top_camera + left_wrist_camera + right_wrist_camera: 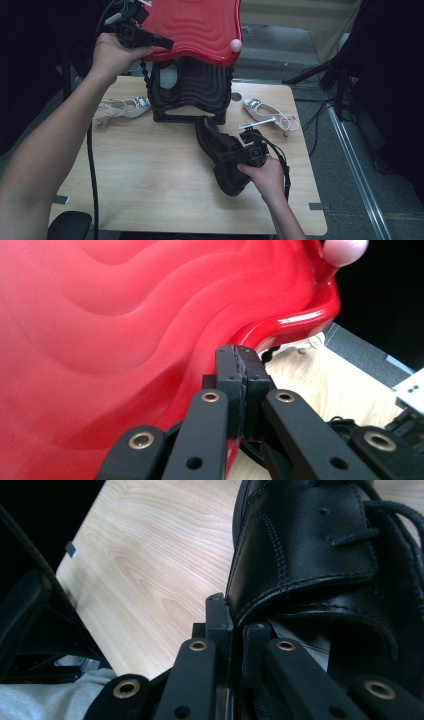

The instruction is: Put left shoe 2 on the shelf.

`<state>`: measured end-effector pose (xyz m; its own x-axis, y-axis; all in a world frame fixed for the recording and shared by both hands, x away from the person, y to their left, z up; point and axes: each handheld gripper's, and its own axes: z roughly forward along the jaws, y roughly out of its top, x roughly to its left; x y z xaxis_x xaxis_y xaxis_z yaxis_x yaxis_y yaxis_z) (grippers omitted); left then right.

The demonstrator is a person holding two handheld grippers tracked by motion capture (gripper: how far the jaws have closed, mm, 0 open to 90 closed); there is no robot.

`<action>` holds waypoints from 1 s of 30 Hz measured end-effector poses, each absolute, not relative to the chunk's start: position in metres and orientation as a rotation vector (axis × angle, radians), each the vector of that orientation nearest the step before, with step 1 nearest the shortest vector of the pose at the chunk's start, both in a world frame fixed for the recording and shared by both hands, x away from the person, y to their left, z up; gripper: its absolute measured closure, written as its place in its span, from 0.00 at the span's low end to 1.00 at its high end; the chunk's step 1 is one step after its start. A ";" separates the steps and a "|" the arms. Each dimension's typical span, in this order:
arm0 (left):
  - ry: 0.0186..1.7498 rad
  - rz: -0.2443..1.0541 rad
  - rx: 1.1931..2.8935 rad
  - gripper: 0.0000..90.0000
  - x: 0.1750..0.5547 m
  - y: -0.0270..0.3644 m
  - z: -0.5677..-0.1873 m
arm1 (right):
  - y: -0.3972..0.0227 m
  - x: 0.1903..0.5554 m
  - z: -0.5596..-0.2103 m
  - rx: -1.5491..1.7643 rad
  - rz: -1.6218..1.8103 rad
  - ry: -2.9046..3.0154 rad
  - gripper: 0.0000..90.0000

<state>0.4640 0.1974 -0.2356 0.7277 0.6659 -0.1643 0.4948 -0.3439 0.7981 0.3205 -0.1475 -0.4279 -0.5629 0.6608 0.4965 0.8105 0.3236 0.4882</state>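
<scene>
— Where was the shoe (pixel 222 155)?

— Mid-table. My right gripper (pixel 250 150) pinched its stiff collar; it looked weighty. My left gripper (pixel 150 40) clamped the slick red lid (pixel 195 25).

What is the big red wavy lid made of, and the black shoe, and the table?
The red lid looks like hard glossy plastic: smooth moulded ripples and a bright shine along its rim. The black shoe seems to be leather or a leather look-alike: soft sheen, stitched seams and laces. The table shows pale wood grain with a matt finish, though it may be only a wood-look top.
</scene>
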 end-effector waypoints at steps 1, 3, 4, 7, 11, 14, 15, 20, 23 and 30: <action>0.888 0.240 2.021 1.00 0.465 0.198 -0.236 | -0.147 0.319 -0.424 -1.347 -1.058 -2.378 0.97; 0.898 0.251 2.028 1.00 0.467 0.198 -0.237 | -0.148 0.318 -0.418 -1.326 -1.070 -2.387 0.97; 0.899 0.255 2.035 1.00 0.467 0.198 -0.237 | -0.148 0.317 -0.414 -1.323 -1.075 -2.385 0.97; 0.908 0.255 2.039 1.00 0.469 0.199 -0.239 | -0.148 0.315 -0.404 -1.295 -1.094 -2.402 0.97; 0.910 0.265 2.045 1.00 0.469 0.198 -0.240 | -0.148 0.313 -0.389 -1.272 -1.124 -2.417 0.97; 0.911 0.269 2.036 1.00 0.468 0.198 -0.241 | -0.146 0.313 -0.378 -1.263 -1.136 -2.429 0.97; 0.912 0.269 2.036 1.00 0.467 0.198 -0.241 | -0.145 0.314 -0.375 -1.257 -1.152 -2.439 0.97; 0.916 0.267 2.034 1.00 0.467 0.198 -0.241 | -0.141 0.323 -0.362 -1.272 -1.178 -2.451 0.97; 0.918 0.266 2.034 1.00 0.467 0.198 -0.241 | -0.135 0.331 -0.358 -1.279 -1.184 -2.466 0.97; 0.917 0.260 2.033 1.00 0.466 0.198 -0.240 | -0.124 0.351 -0.350 -1.302 -1.205 -2.465 0.97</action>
<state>0.4659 0.1976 -0.2404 0.7071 0.6914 -0.1483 0.5103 -0.3537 0.7839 0.3512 -0.1243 -0.3501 -0.6281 0.6526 0.4239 0.7353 0.3196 0.5976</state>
